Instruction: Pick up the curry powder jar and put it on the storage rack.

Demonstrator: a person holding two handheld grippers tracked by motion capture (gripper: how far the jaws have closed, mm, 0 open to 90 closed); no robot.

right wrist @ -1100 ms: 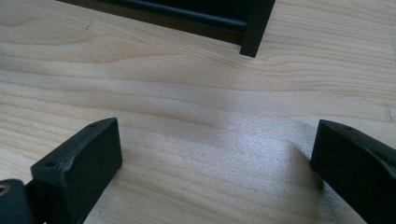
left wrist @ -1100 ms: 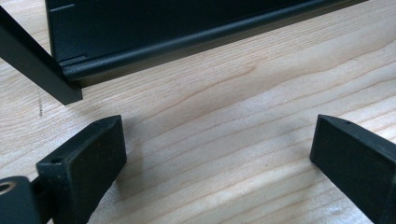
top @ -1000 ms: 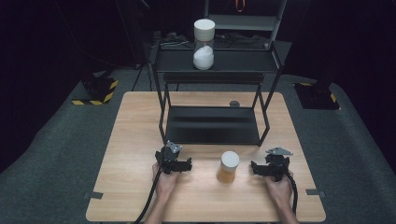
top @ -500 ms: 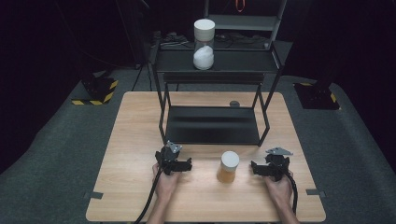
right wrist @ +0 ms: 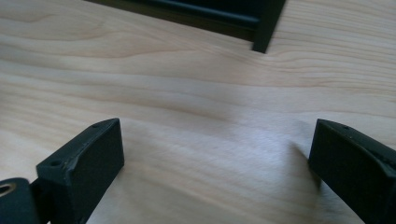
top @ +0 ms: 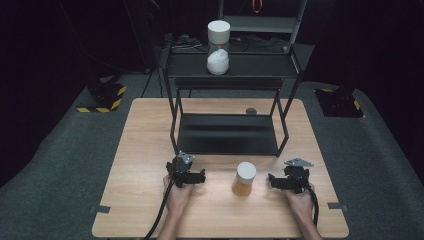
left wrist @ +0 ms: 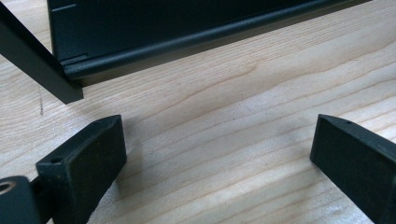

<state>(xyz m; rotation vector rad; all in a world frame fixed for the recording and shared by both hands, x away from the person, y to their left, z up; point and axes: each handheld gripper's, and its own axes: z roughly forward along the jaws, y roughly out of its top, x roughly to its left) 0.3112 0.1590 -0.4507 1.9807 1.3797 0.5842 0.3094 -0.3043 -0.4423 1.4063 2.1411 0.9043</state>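
Wooden table (top: 140, 150) held the jar (top: 244, 178) upright near the front, between the left gripper (top: 196, 177) and right gripper (top: 273, 181) — both spread wide, empty. Jar untouched — work looked barely begun.

Bare desk (top: 140, 150) lies open along the left and right edges. The black rack (top: 227, 132) blocks the middle toward the far edge; the amber jar (top: 244, 179) stands near the front edge.
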